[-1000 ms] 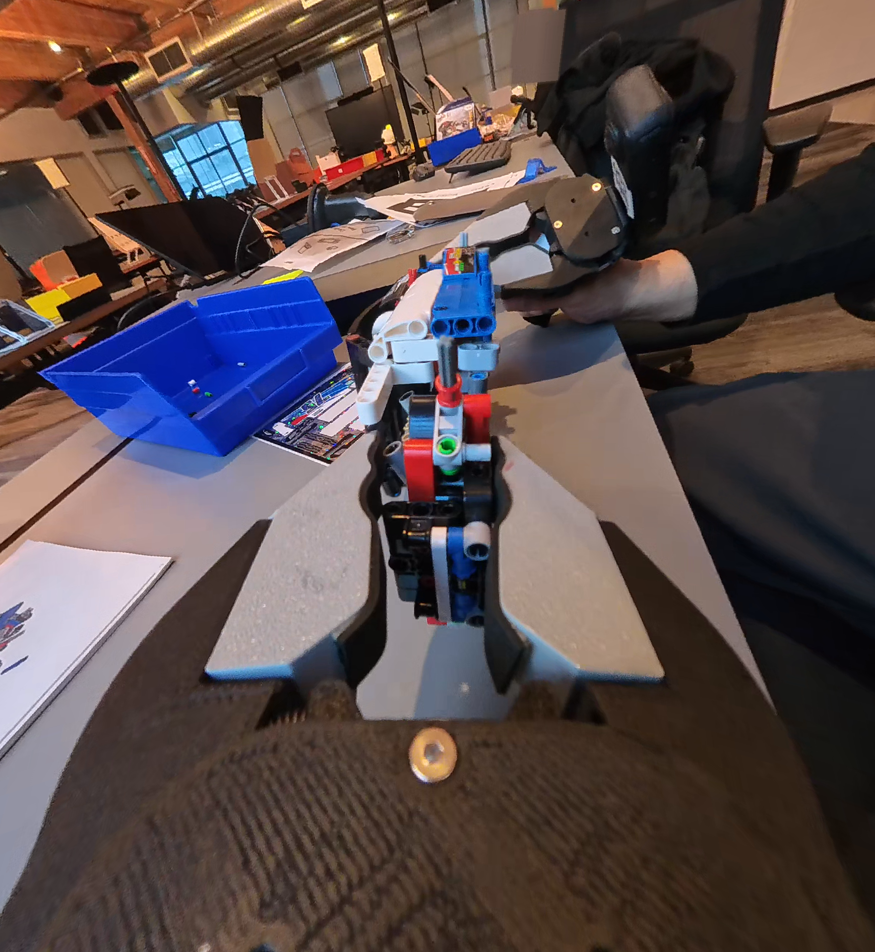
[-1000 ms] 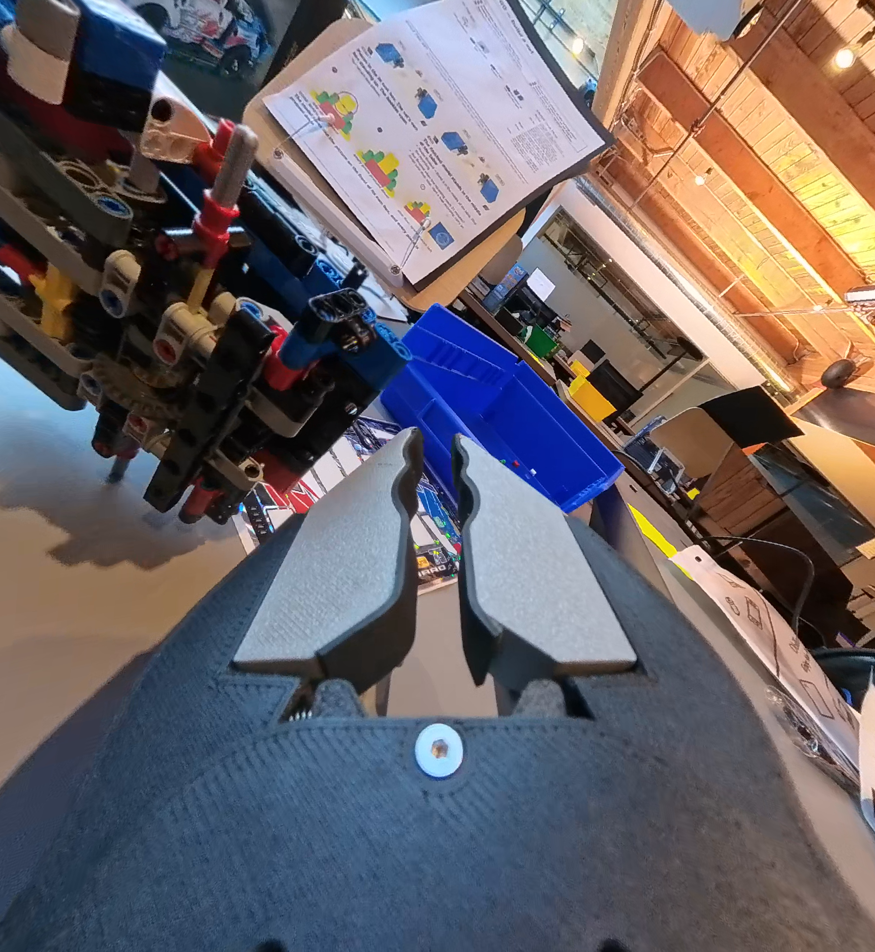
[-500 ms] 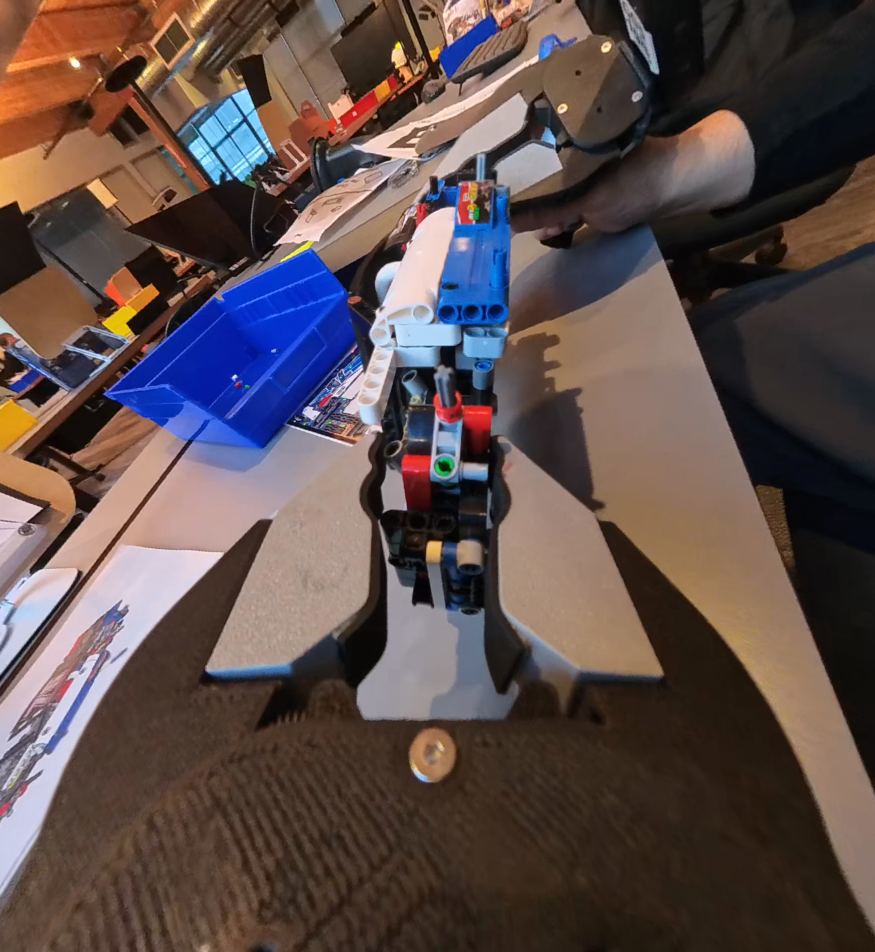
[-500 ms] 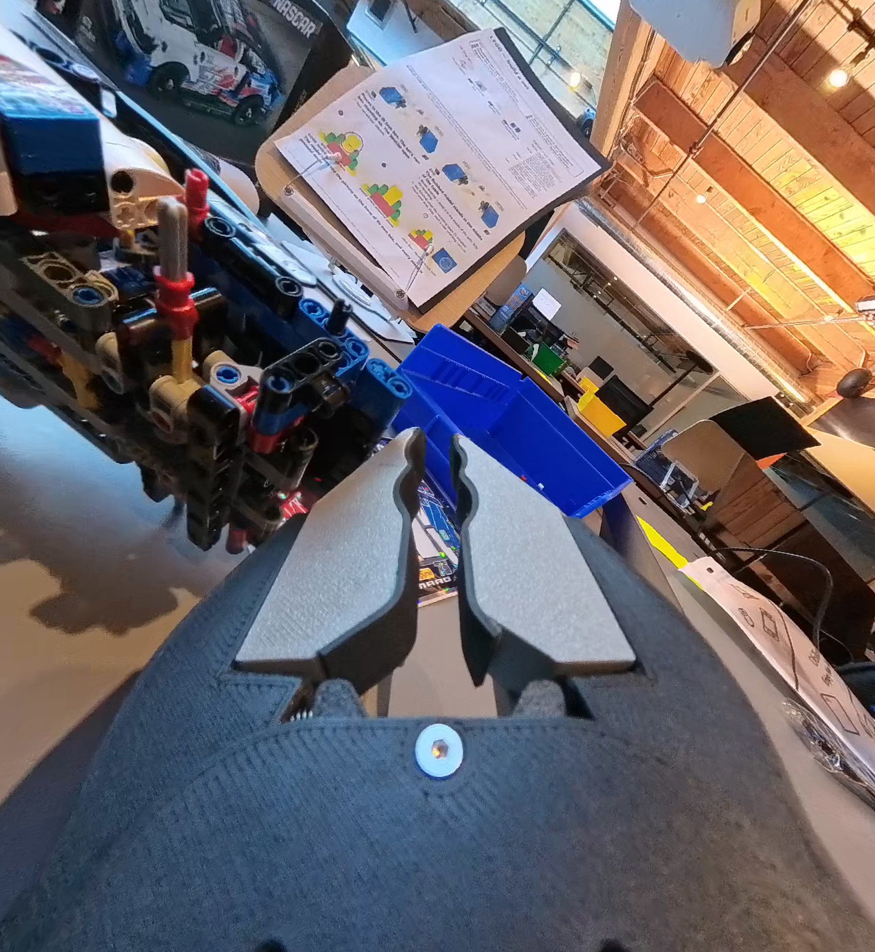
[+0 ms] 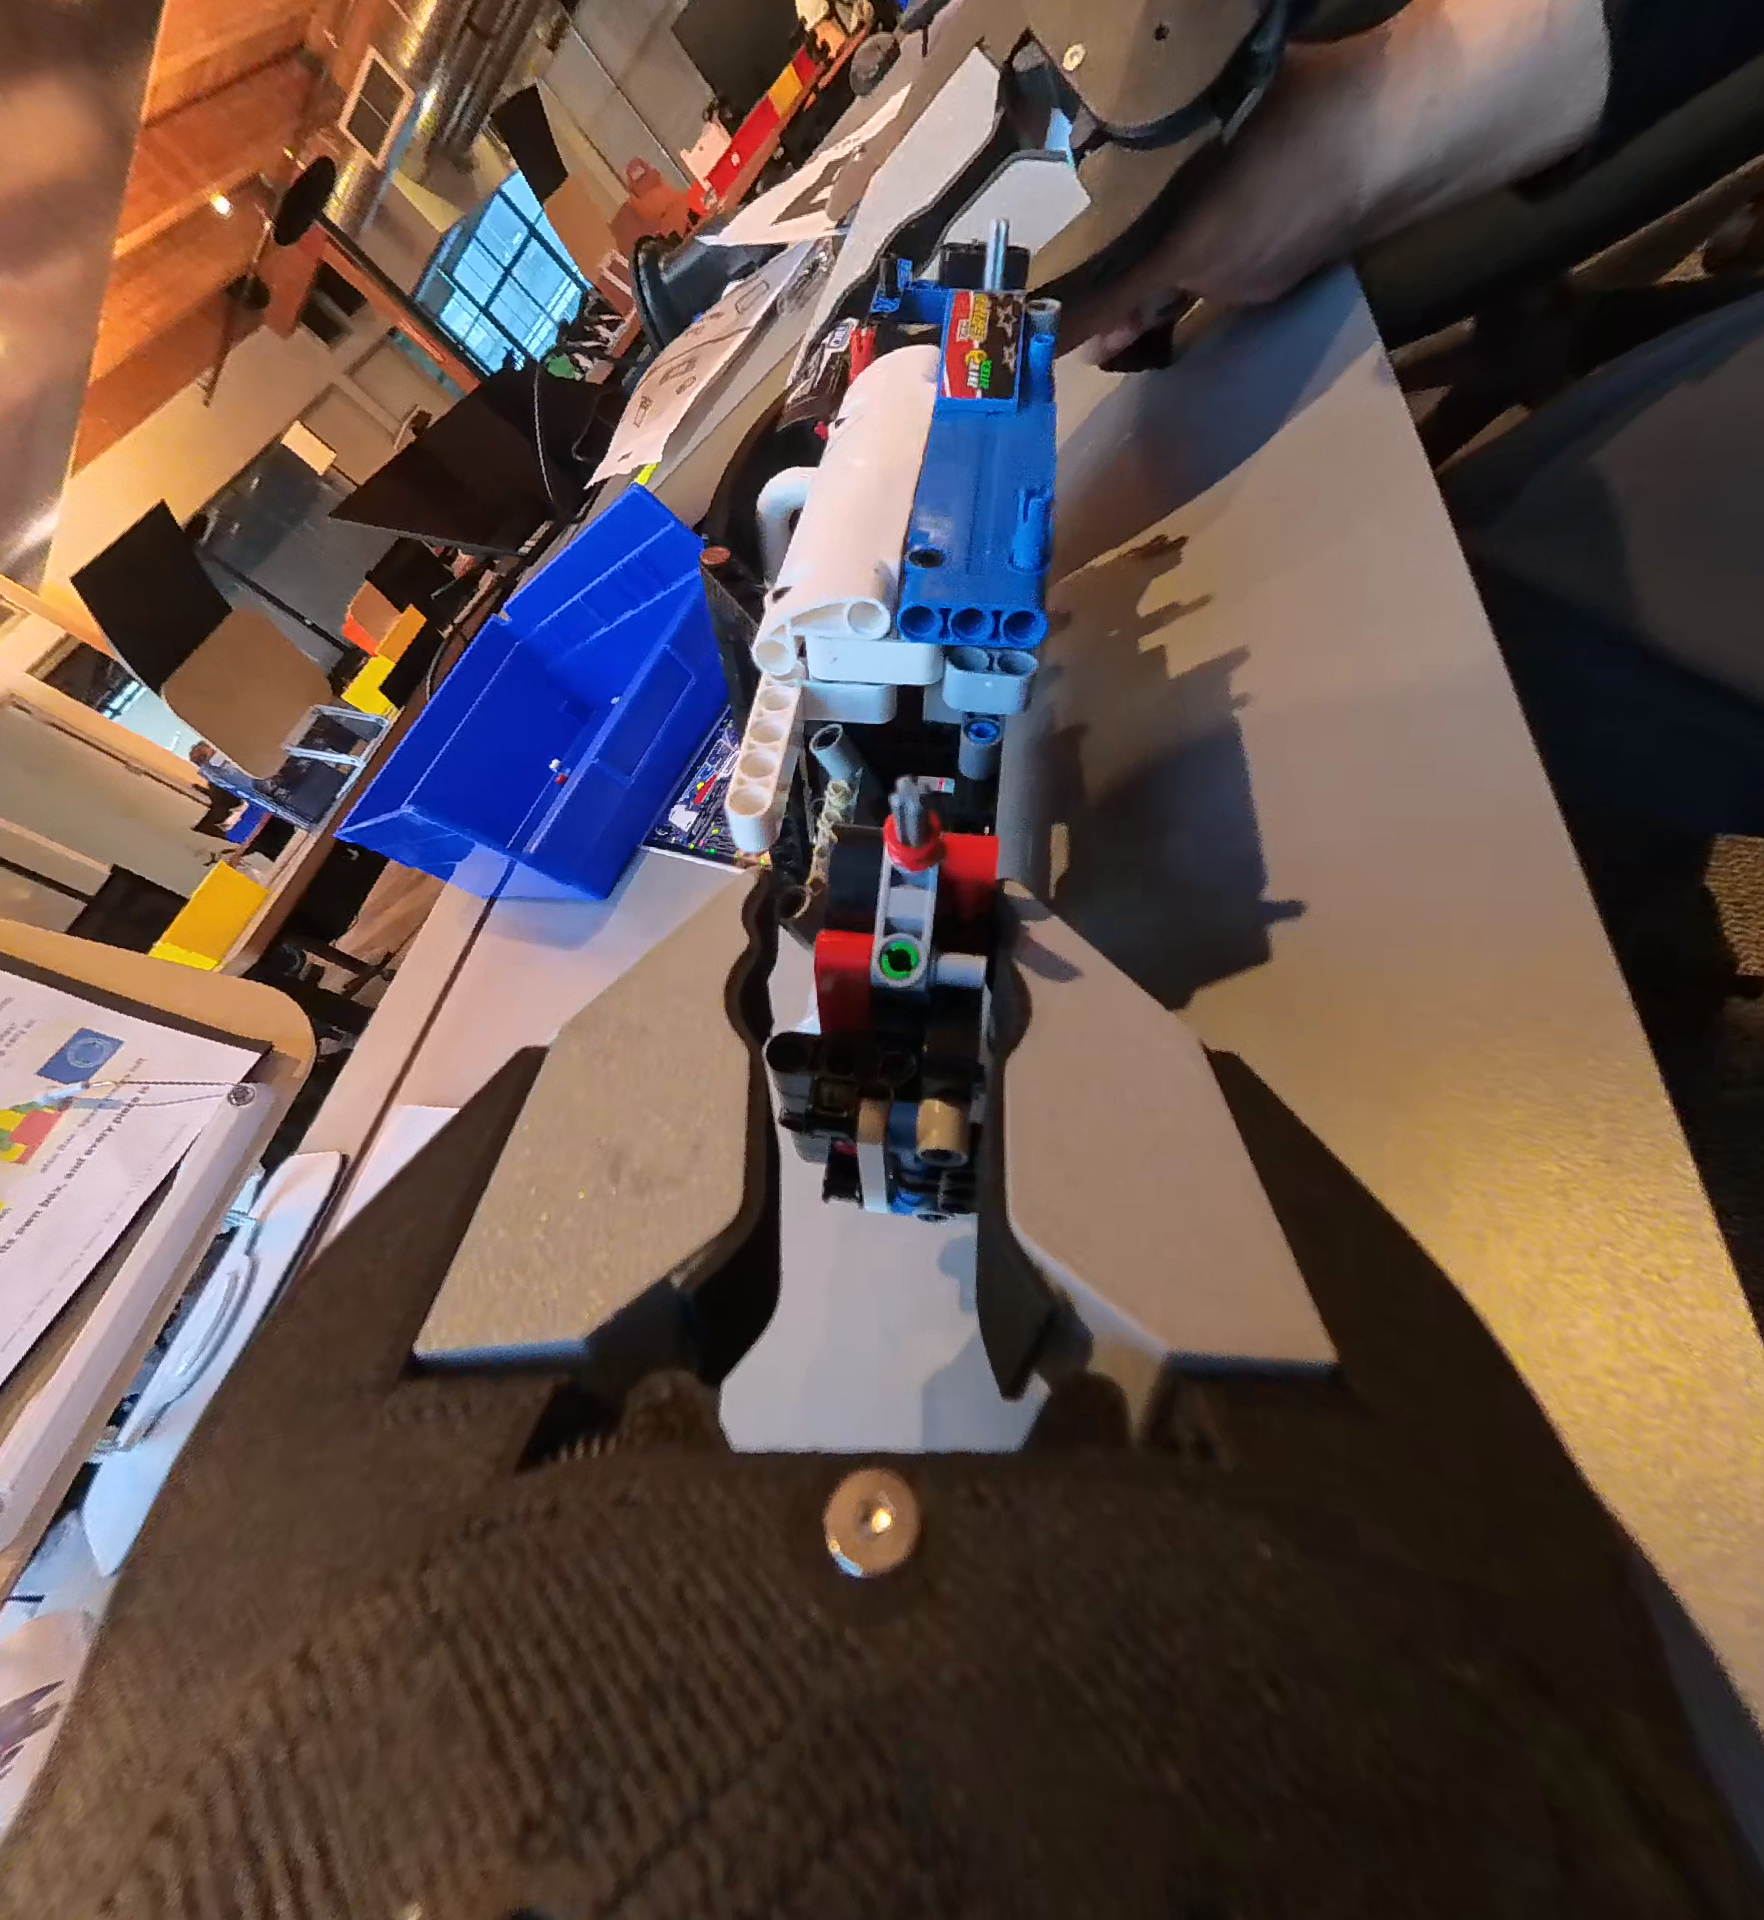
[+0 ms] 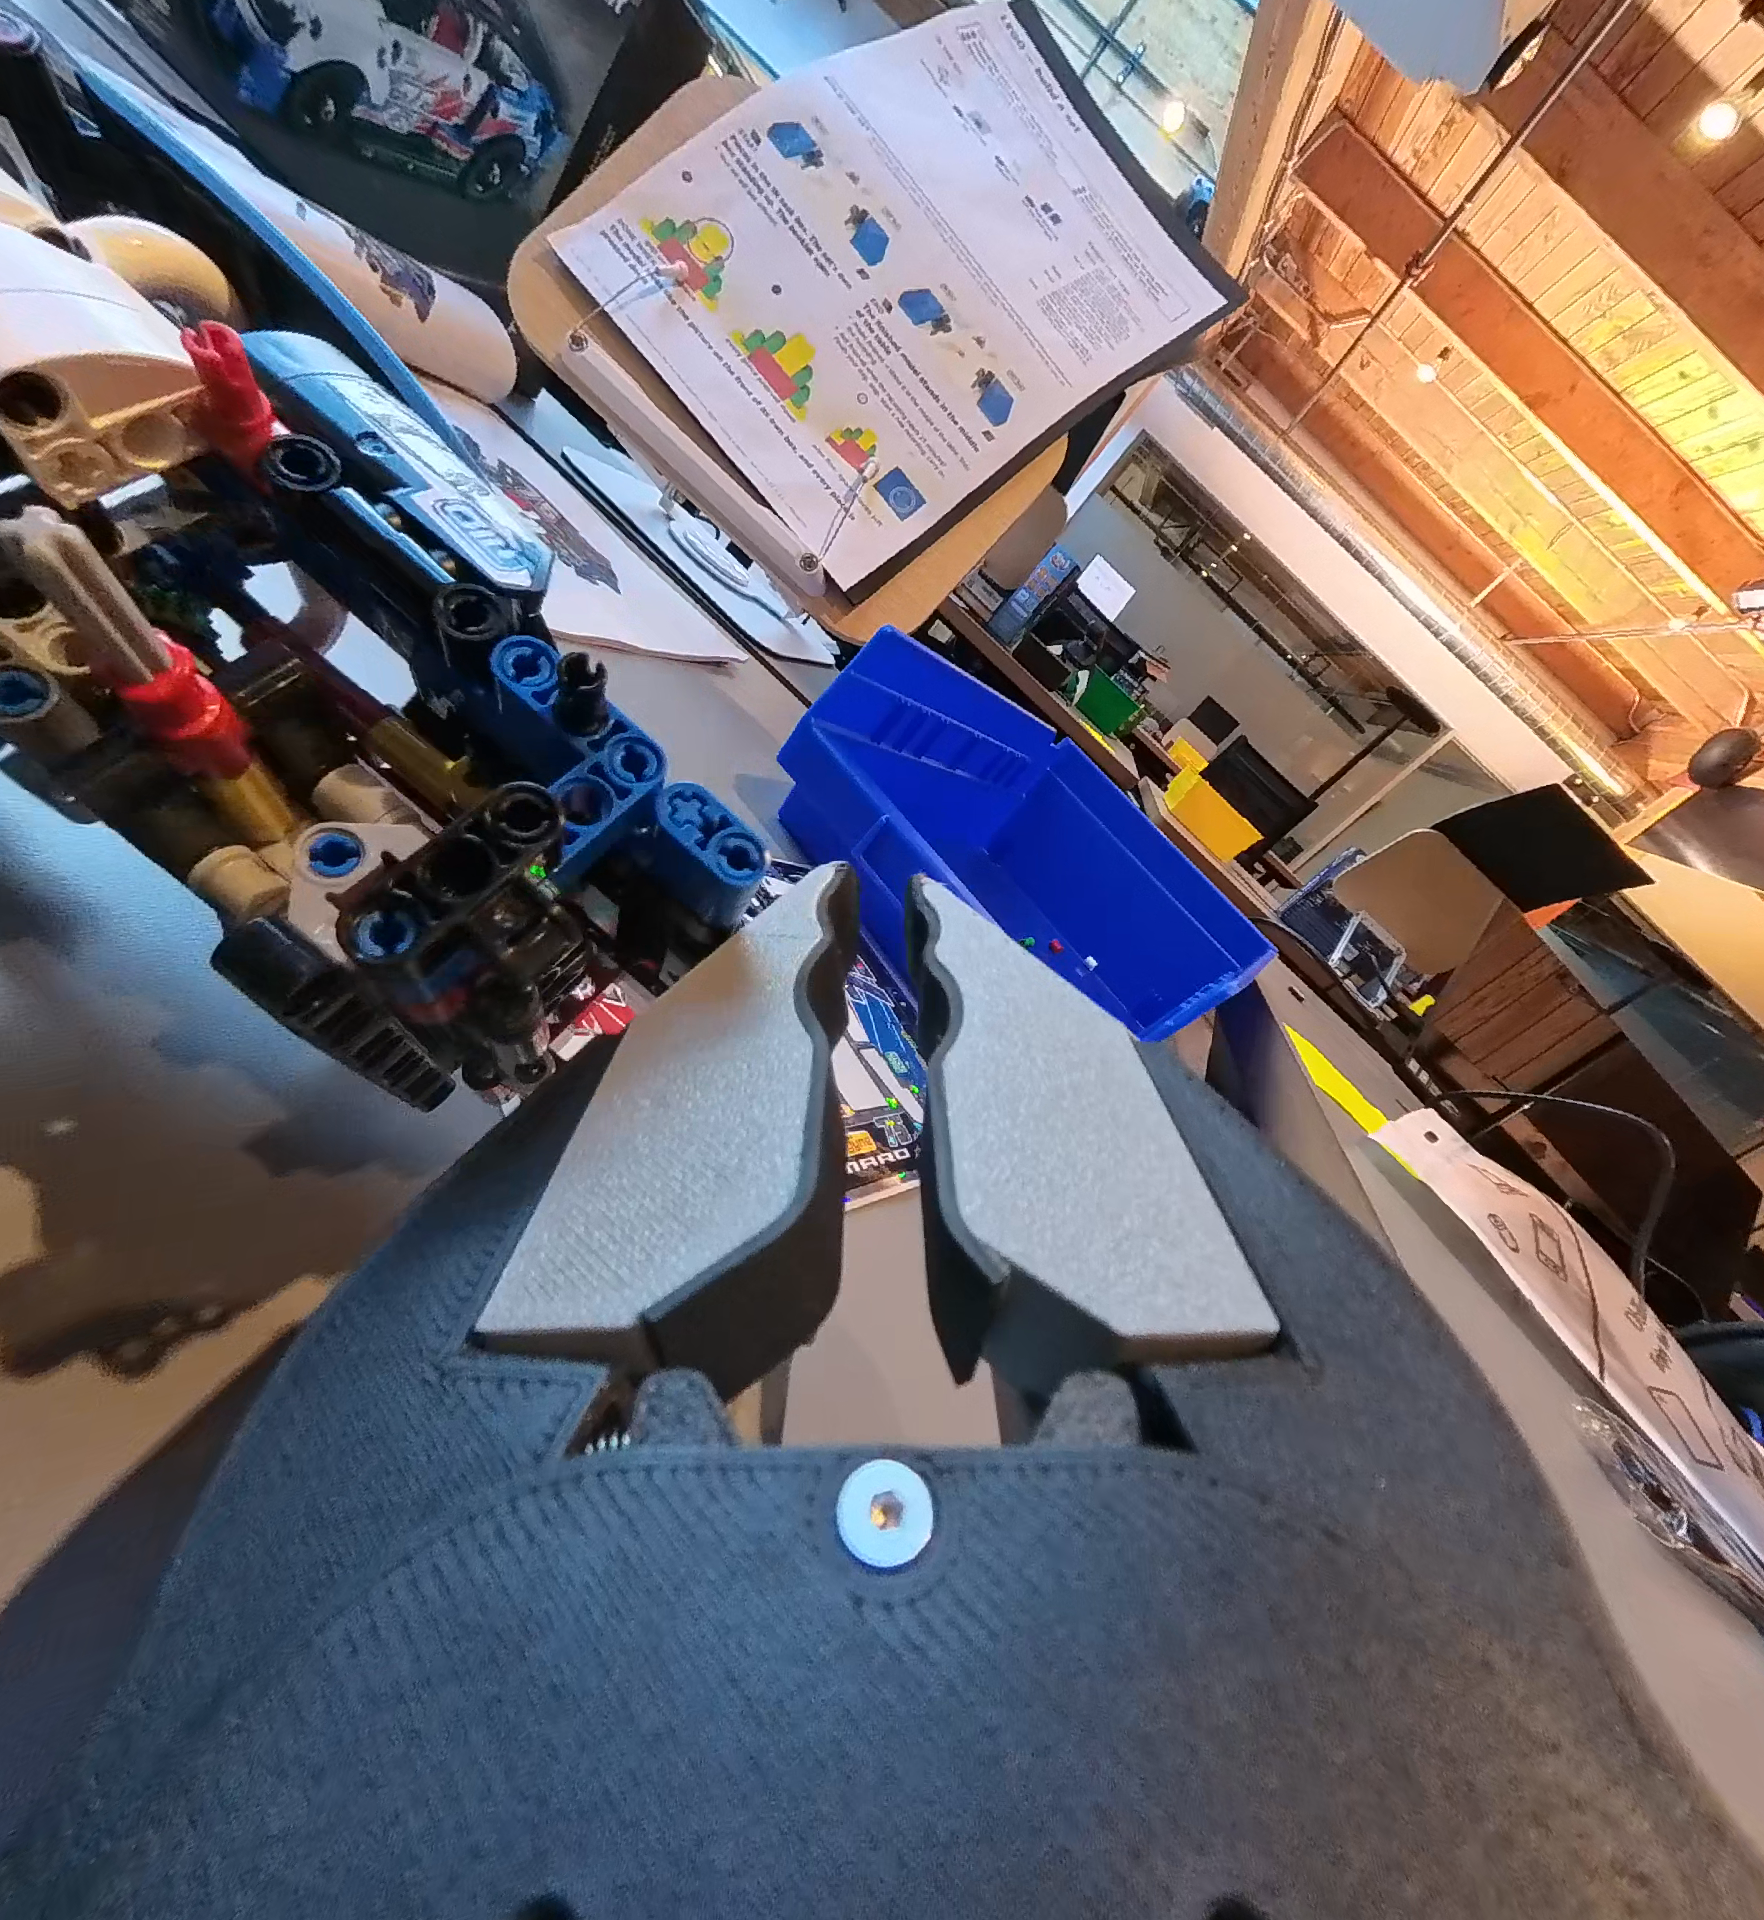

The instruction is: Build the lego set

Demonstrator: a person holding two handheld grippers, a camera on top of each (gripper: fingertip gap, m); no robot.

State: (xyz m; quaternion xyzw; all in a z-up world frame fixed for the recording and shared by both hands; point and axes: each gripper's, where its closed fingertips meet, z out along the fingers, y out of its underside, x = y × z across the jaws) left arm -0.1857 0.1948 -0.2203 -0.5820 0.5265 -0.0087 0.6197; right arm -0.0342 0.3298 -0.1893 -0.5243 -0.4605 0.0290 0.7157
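Observation:
The part-built lego model [image 5: 971, 520] is a long car frame with blue and white panels, black beams and red pins. My left gripper [image 5: 883, 935] is shut on its near end and holds it tilted above the grey table [image 5: 1273, 935]. In the right wrist view the model's end [image 6: 462, 883] hangs just left of my right gripper [image 6: 878, 894]. That gripper's jaws are almost together with nothing between them. The right gripper also shows in the left wrist view [image 5: 1138, 83], at the model's far end, held by a hand [image 5: 1377, 156].
A blue parts bin [image 5: 566, 748] with a few small pieces stands left of the model; it also shows in the right wrist view [image 6: 1013, 862]. A printed sheet on a clipboard stand [image 6: 888, 281], the set's box [image 6: 390, 73] and a booklet [image 6: 883, 1101] lie around. The gap from one gripper's tips to the other's is roughly 20 centimeters.
My left gripper has rolled and swung with the model, so the table now looks steeply tilted. In the right wrist view the model has come closer to the right fingertips.

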